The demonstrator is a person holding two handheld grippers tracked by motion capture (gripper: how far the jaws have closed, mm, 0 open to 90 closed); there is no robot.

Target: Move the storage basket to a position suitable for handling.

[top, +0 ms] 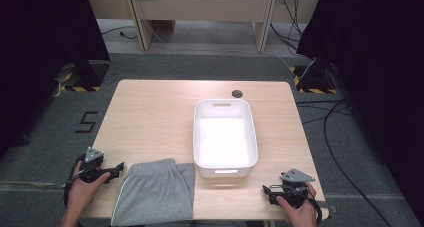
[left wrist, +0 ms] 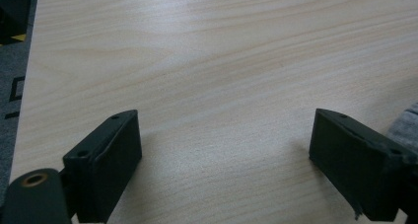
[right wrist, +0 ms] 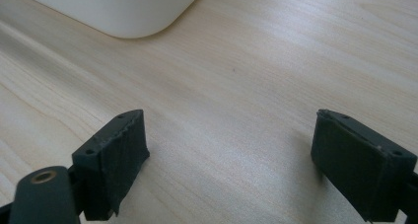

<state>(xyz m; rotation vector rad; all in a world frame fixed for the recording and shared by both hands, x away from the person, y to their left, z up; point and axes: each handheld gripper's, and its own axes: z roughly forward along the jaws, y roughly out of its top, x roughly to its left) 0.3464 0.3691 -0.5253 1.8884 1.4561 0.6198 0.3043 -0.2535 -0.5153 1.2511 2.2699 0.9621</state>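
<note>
While the shorts [top: 156, 191] lie folded at the bench's [top: 150, 117] near edge, just left of the tub [top: 225, 137], left gripper [top: 119, 168] sits beside them w/ jaws spread, nothing held. Right gripper [top: 266, 191] near tub's front corner, jaws also released.

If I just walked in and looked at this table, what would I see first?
First you would spot the bright white tub, empty, standing a little right of the middle of the wooden table. Next, the folded grey shorts lying at the near edge, just left of the tub. A hand holds an open black gripper at each near corner: the left gripper beside the shorts, the right gripper near the tub's corner.
</note>
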